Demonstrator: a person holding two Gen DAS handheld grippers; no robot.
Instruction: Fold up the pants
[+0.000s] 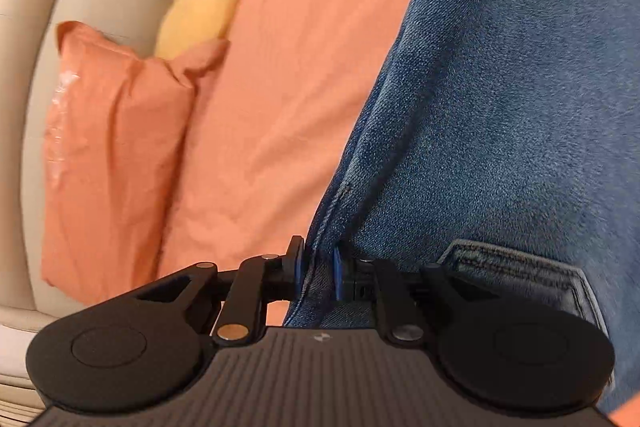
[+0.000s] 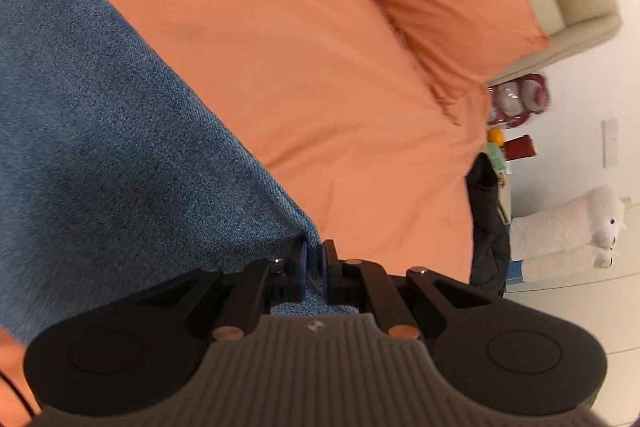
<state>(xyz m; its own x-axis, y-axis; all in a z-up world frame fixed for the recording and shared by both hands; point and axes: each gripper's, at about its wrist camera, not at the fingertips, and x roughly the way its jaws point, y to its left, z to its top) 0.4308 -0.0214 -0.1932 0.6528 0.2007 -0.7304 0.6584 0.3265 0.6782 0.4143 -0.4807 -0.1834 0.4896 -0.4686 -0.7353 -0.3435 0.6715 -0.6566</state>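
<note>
In your left wrist view, the left gripper (image 1: 318,267) is clamped on the seamed edge of the jeans (image 1: 500,107), near a back pocket (image 1: 520,275); the denim runs far and to the right over the orange duvet (image 1: 300,67).

In your right wrist view, the right gripper (image 2: 315,263) pinches the opposite edge of the jeans (image 2: 100,127), which spread far-left. The cloth lies between your hands, so carry both edges together.
</note>
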